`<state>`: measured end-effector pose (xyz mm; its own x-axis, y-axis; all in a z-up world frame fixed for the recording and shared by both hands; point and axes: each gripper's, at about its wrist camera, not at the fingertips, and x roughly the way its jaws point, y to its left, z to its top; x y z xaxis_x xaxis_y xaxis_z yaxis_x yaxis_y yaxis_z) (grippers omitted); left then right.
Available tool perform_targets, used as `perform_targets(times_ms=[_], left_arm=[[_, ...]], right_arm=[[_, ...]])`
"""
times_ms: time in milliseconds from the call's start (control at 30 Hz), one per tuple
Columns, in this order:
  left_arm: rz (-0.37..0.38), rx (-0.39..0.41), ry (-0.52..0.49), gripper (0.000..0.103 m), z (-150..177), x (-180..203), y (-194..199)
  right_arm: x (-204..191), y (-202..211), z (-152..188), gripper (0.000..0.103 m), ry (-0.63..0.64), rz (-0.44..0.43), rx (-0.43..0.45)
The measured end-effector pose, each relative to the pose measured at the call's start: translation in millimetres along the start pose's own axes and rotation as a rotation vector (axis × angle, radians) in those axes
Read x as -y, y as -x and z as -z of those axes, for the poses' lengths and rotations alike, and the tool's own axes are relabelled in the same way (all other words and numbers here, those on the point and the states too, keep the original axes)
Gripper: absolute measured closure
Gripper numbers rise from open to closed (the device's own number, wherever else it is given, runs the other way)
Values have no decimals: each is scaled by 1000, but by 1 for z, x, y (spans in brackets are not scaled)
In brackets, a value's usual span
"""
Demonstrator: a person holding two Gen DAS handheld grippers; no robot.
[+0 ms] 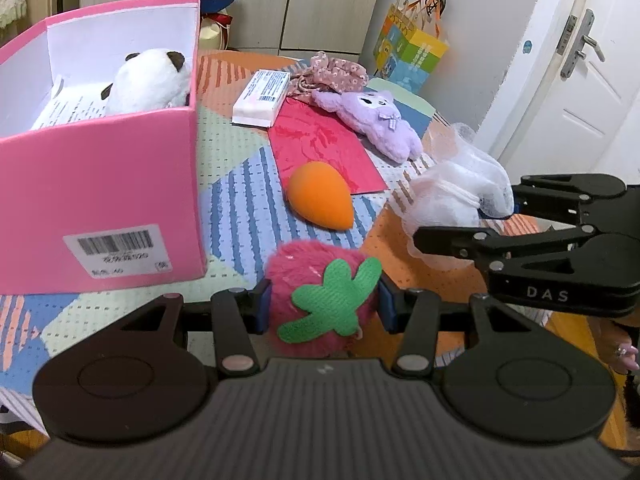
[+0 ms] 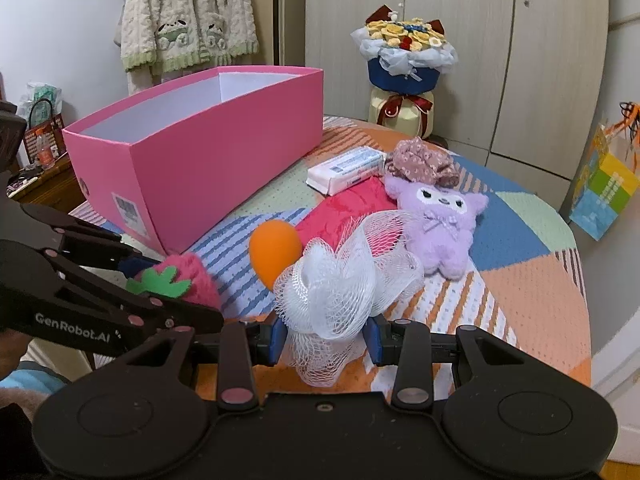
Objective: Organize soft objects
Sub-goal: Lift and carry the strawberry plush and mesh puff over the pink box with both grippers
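A: Start nearest. What does the left gripper (image 1: pixel 322 304) have?

B: A fuzzy pink strawberry toy (image 1: pixel 320 300) with a green felt leaf. The jaws pinch it from both sides, so its flanks are covered by the blue pads and its lower part is cut off by the gripper body. It sits just in front of the pink box (image 1: pixel 100 200), off the near right corner.

A: And the right gripper (image 2: pixel 326 336)?

B: Its jaws are clamped on a white mesh bath puff (image 2: pixel 340 284). The netting bunches up over the pads, so exactly where they bite is hard to make out. It is farther right of the box than the strawberry.

A: Beyond those?

B: An orange egg-shaped sponge (image 1: pixel 320 196) lies on the patterned surface (image 1: pixel 232 184) right of the box, touching the edge of a red paper sheet (image 1: pixel 320 148). The puff hides part of that sheet in the right wrist view.

A: Farther still?

B: A purple plush doll (image 1: pixel 372 120) rests partly on the sheet, well right of the box. Behind it is a crumpled floral cloth (image 1: pixel 332 72), partly hidden, and a white packet (image 1: pixel 262 96) whose print is too small to read.

A: Inside the box?

B: A white plush with dark ears (image 1: pixel 150 80) at the far end, its lower half hidden by the box wall, beside a printed paper (image 1: pixel 68 110). From the right wrist view the interior floor cannot be seen.
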<state>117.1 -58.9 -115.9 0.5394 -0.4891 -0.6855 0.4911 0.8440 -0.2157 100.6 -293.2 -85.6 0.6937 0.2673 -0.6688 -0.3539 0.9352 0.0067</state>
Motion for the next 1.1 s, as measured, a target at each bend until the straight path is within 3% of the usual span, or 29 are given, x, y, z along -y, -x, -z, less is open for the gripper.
perform_targets(times_ms=[300,633,800,1100], left_arm=[[13,-43,-28,54,10,-7,38],[40,-100,-18,54,16,-28,94],[32,-145,-16,54,12,-40,125],[-43,-15,-54,54,-11,-52,176]], right_arm=[[-8,25,12,59,-84,-13,-115],[-37,58,11,59,-122,-145,-160],[-65,78,-7,59,-40,-207,-147],[-125,101,-59,58,227,-273,-48]])
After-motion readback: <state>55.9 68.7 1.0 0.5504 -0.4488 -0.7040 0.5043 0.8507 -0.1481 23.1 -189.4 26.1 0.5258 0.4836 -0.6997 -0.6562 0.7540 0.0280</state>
